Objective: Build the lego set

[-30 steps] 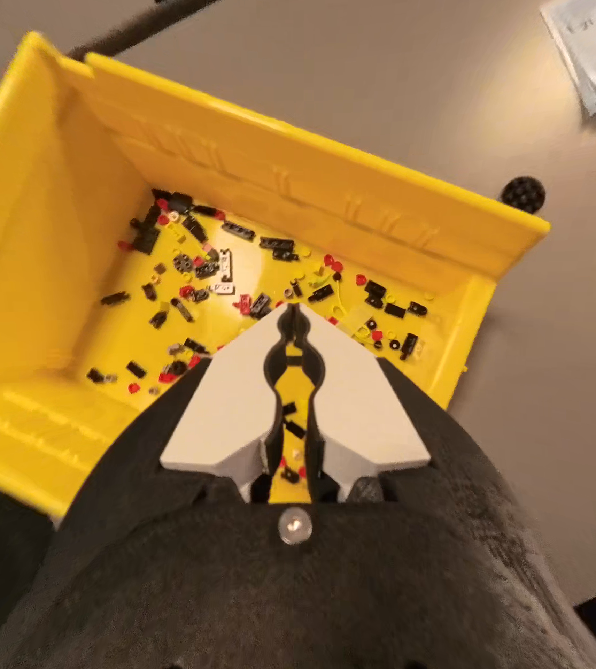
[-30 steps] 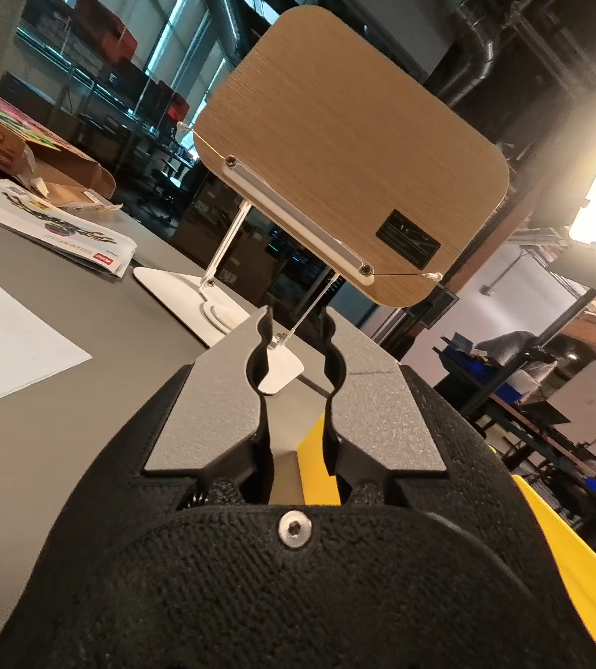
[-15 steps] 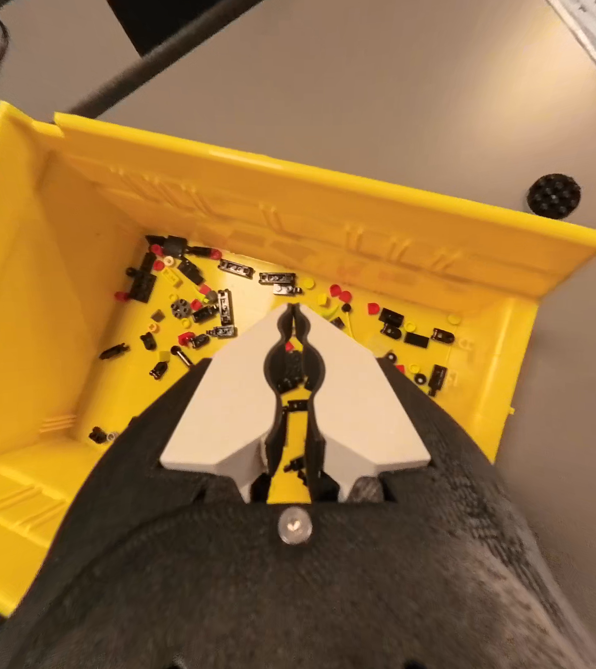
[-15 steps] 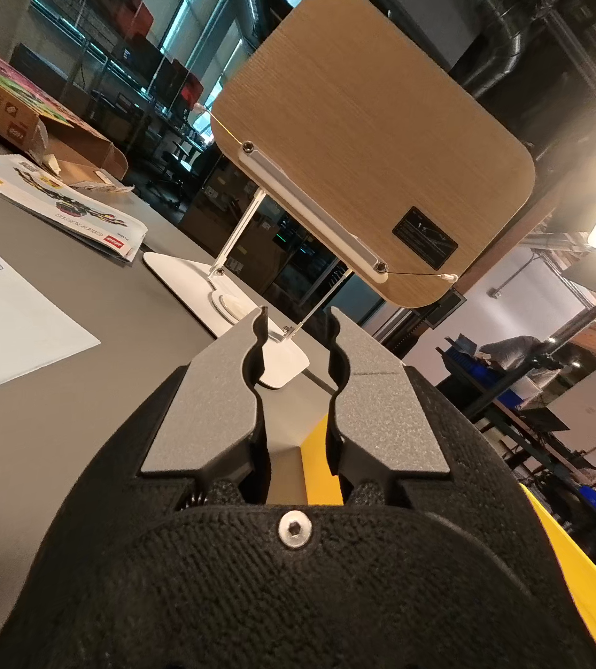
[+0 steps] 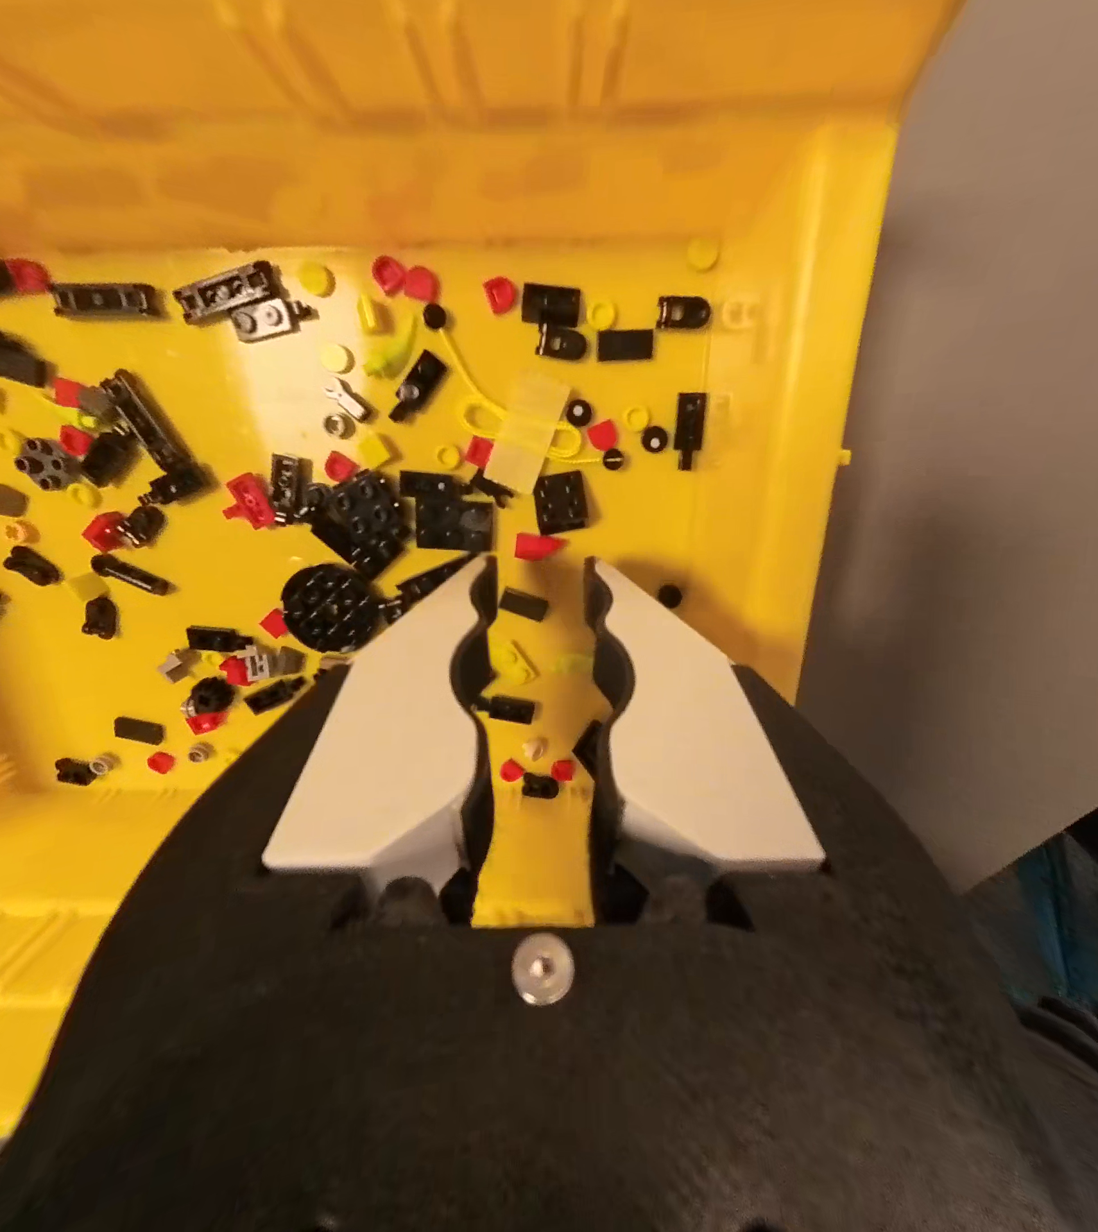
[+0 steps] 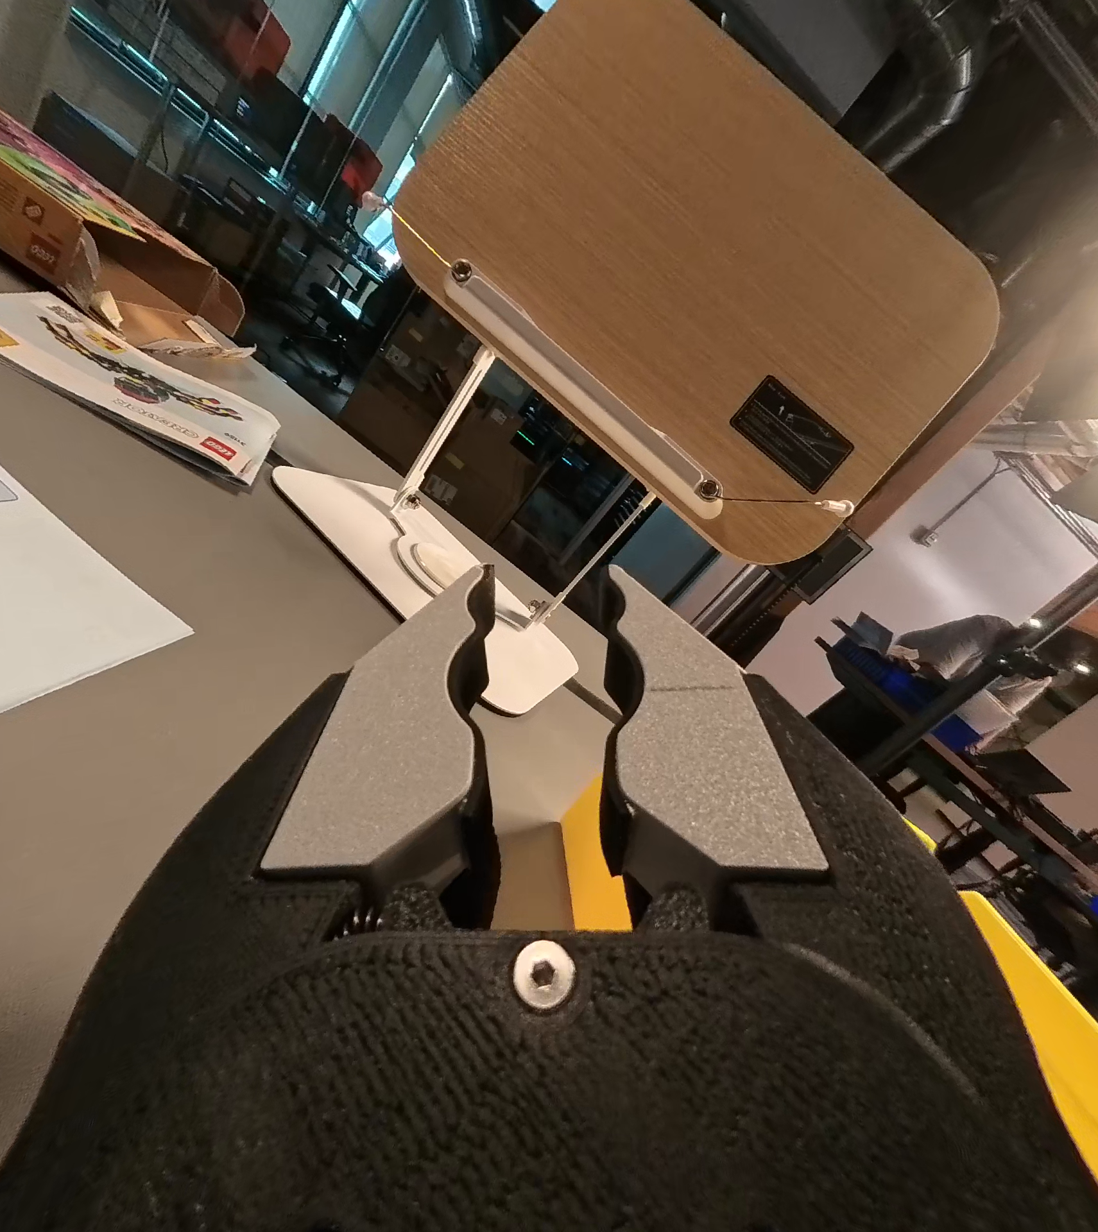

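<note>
A yellow bin (image 5: 779, 467) holds several loose black, red and yellow lego pieces. My left gripper (image 5: 538, 567) is open and empty, low inside the bin near its right wall. A red sloped piece (image 5: 536, 545) lies just past the fingertips and a black 2x3 plate (image 5: 561, 501) beyond it. A black round plate (image 5: 327, 608) lies left of the left finger. A small black tile (image 5: 523, 605) shows between the fingers. My right gripper (image 6: 549, 577) is open and empty above the grey table (image 6: 132, 767), with the bin's yellow rim (image 6: 1066, 1067) at its right.
A wooden board on a white stand (image 6: 686, 280) rises ahead of the right gripper. An instruction booklet (image 6: 132, 387), an open cardboard box (image 6: 52, 240) and a white sheet (image 6: 19, 600) lie at the left. Shelves and racks stand beyond the table. My hands' fingertips stand some 65 cm from each other. The black round plate (image 5: 327, 608) sits 6 cm or so from the ends of my left fingers.
My left gripper has dropped down into the bin, shifted toward its right side, and opened from shut. The right gripper has stayed open and shifted only slightly.
</note>
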{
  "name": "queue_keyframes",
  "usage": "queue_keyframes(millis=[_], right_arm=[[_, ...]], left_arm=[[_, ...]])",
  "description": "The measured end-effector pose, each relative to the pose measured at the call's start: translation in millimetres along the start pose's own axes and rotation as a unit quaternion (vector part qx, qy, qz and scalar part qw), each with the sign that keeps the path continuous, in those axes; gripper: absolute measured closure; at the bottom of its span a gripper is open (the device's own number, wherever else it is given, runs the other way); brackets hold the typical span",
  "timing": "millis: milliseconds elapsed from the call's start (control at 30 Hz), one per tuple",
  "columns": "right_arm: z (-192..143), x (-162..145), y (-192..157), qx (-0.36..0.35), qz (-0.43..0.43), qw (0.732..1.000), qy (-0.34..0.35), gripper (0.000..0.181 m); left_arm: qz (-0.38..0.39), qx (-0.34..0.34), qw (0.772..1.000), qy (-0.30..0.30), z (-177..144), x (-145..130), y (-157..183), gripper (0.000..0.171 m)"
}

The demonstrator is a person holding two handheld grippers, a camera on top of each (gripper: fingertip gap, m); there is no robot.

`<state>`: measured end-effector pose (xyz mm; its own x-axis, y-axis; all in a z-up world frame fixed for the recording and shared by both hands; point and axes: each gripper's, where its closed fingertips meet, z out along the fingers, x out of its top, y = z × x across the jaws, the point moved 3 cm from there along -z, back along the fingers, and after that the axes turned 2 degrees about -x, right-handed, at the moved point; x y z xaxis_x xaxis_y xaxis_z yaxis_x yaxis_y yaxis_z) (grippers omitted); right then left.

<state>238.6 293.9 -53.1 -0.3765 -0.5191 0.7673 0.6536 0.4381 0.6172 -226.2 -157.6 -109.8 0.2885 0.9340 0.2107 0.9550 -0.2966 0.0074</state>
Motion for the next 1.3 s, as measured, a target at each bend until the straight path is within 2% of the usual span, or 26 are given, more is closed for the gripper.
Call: queue_keyframes(millis=[67, 267, 367, 433, 533, 700, 833, 900, 967, 1033, 1167, 1300], right_arm=[[0.0, 0.0, -0.2, 0.001, 0.001, 1.000, 0.000, 0.152], [-0.1, 0.1, -0.8, 0.005, 0.005, 1.000, 0.002, 0.152], [0.1, -0.1, -1.7, 0.008, 0.005, 1.000, 0.002, 0.153], [0.1, 0.1, -2.3, 0.010, 0.004, 1.000, 0.002, 0.153], [0.1, 0.4, -3.4, 0.013, 0.003, 1.000, 0.004, 0.153], [-0.1, 0.7, -3.4, 0.016, 0.009, 1.000, 0.006, 0.153], [0.0, 0.8, -4.3, 0.019, 0.011, 1.000, 0.007, 0.153], [0.2, 0.9, -5.3, 0.022, 0.011, 1.000, 0.007, 0.153], [0.3, 0.8, -5.8, 0.024, 0.010, 1.000, 0.007, 0.153], [0.5, 0.4, -6.2, 0.026, 0.012, 1.000, 0.006, 0.153], [0.5, 0.3, -6.4, 0.027, 0.014, 1.000, 0.006, 0.153], [0.6, 0.2, -6.6, 0.028, 0.015, 0.999, 0.006, 0.153]], left_arm=[[-0.002, -0.006, 1.000, 0.000, 1.9, 1.8, -0.3, 0.146], [0.017, -0.009, 0.998, -0.053, 15.9, -4.2, 0.4, 0.149], [0.022, -0.005, 0.999, -0.040, 18.7, 1.3, -0.7, 0.151], [0.023, -0.004, 1.000, -0.019, 20.2, 7.1, -1.1, 0.158], [0.009, -0.010, 1.000, -0.020, 19.9, 5.0, -2.3, 0.171], [0.030, 0.004, 0.999, -0.011, 14.9, 2.9, -2.3, 0.171], [0.015, 0.029, 0.999, 0.007, -2.7, 1.5, -8.1, 0.171], [-0.002, 0.014, 1.000, 0.000, -4.8, -3.2, -6.5, 0.171], [-0.017, -0.008, 1.000, -0.019, 0.3, -8.6, -1.5, 0.154], [-0.012, 0.003, 0.999, -0.045, 6.1, -14.1, -1.9, 0.142], [0.001, 0.010, 1.000, -0.025, 8.5, -4.9, -0.3, 0.142], [0.001, 0.002, 0.998, -0.056, 14.6, -11.2, 0.5, 0.146]])
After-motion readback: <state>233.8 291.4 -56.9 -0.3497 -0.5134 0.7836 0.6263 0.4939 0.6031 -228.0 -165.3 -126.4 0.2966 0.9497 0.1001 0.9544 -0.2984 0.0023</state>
